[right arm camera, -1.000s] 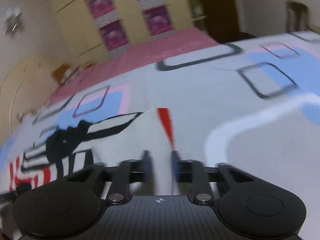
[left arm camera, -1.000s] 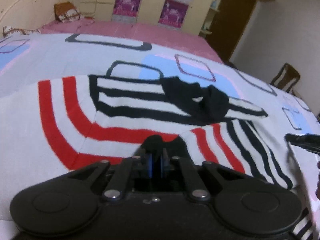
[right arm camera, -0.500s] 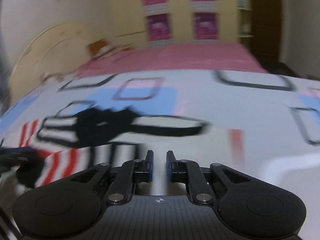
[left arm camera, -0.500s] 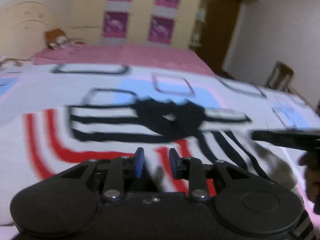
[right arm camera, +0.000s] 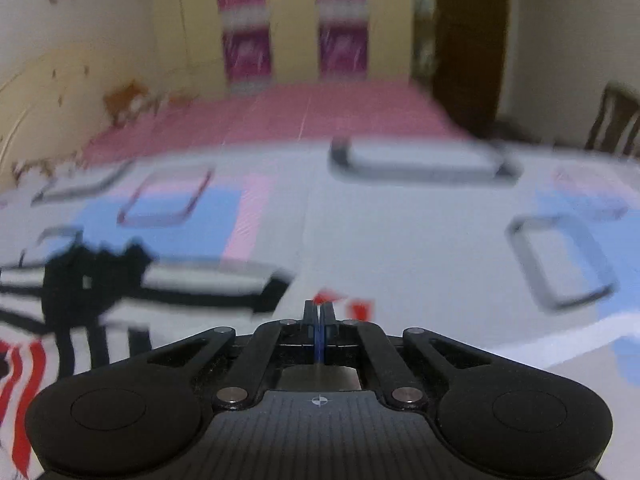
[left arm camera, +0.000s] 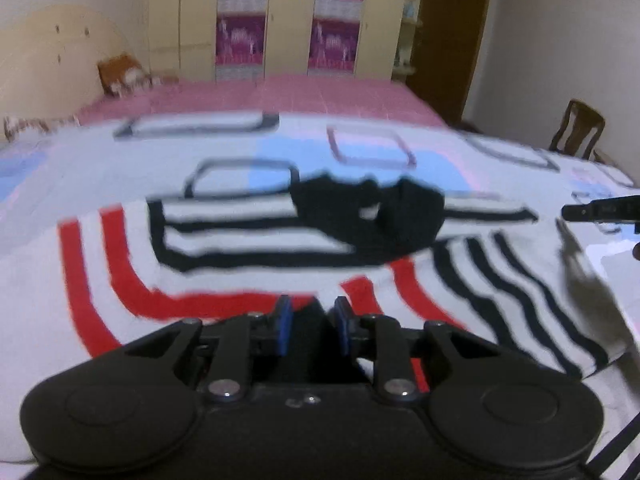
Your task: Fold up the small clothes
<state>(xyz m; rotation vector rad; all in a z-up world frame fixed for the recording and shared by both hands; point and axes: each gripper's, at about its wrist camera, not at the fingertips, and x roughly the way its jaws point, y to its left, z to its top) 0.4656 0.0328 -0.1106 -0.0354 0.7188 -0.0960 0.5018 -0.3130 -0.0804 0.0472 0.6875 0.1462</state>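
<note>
A small white sweater [left arm camera: 248,264] with red and black stripes and a black collar [left arm camera: 372,216] lies on the bed. My left gripper [left arm camera: 310,326] is open just above its near red-striped edge, holding nothing. My right gripper [right arm camera: 319,316] has its jaws together, with a red-striped bit of the sweater [right arm camera: 332,298] showing just past the tips; whether cloth is pinched is unclear. The sweater's black-striped part [right arm camera: 96,300] lies to its left. The right gripper's tip also shows in the left wrist view [left arm camera: 600,210] at the sweater's right edge.
The bed has a white sheet [left arm camera: 360,152] with blue, pink and grey squares, then a pink cover [left arm camera: 260,96] behind. A wardrobe [left arm camera: 280,20] stands at the back, a wooden chair [left arm camera: 576,128] at right and pillows [left arm camera: 120,74] at the headboard.
My left gripper has opened, let go of the sweater's edge and pulled back a little. My right gripper has swung right along the sweater and closed its jaws.
</note>
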